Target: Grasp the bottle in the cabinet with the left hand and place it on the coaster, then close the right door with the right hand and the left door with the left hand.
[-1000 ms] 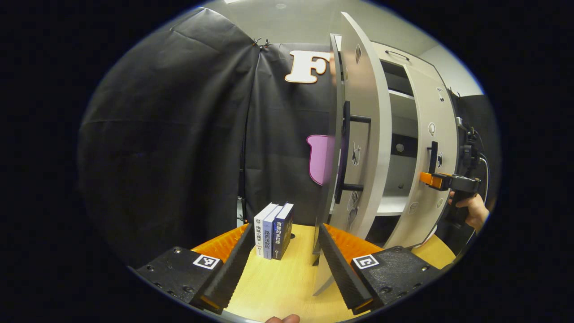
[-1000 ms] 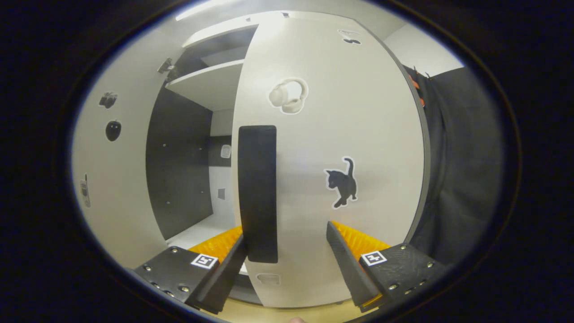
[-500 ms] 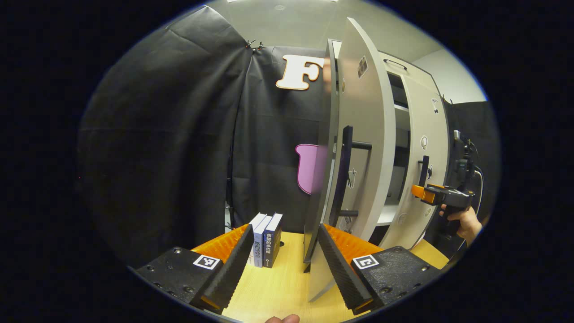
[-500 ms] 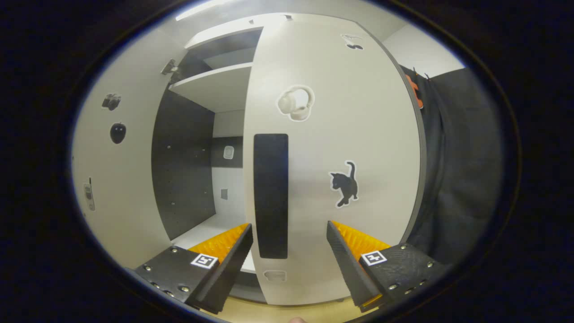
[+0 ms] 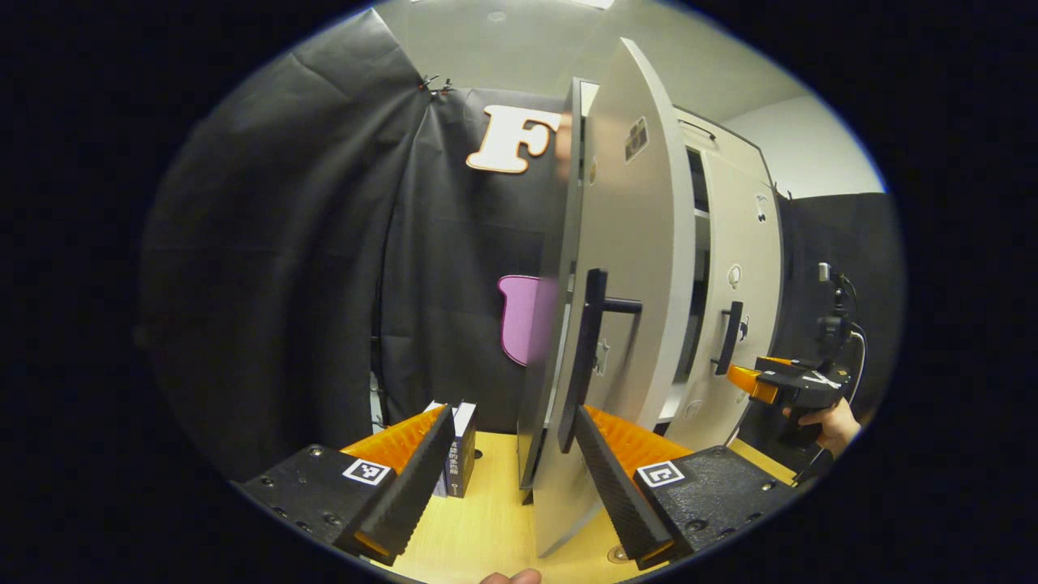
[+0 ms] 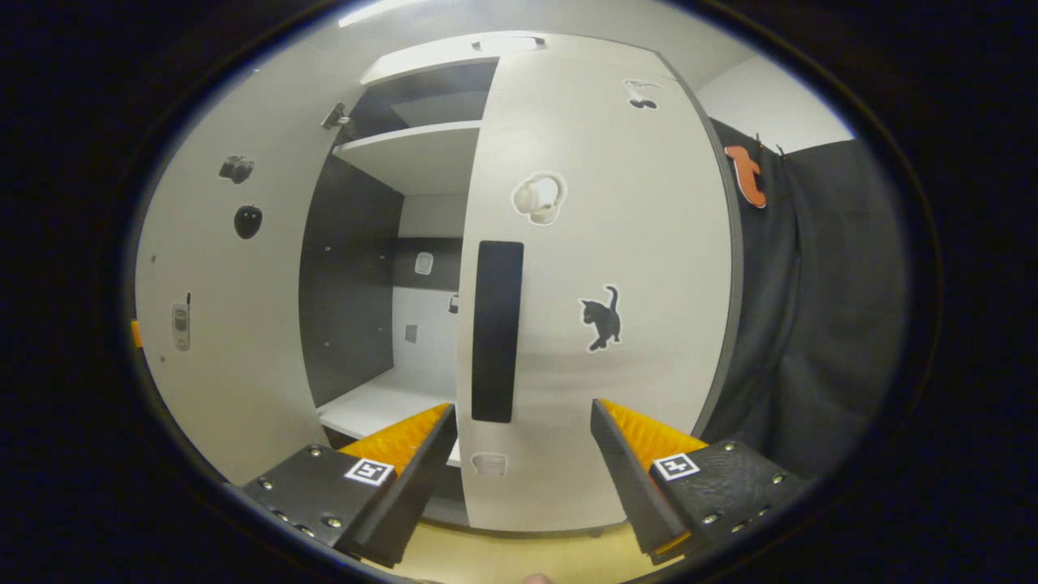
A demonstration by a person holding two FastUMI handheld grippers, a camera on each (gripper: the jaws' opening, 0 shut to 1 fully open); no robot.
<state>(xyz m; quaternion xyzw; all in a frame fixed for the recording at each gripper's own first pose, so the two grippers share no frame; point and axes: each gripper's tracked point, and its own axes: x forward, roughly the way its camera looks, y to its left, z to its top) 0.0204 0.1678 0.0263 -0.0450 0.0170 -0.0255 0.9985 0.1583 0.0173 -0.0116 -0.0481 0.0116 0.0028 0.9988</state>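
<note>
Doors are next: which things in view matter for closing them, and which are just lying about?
Job:
right door
right door's handle
left door
left door's handle
left gripper
right gripper

Lying about:
books
cat sticker
headphones sticker

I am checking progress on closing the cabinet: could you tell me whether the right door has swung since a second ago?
Yes. In the right gripper view, the right door has swung toward shut: less of the interior shelf shows past its edge.
</note>
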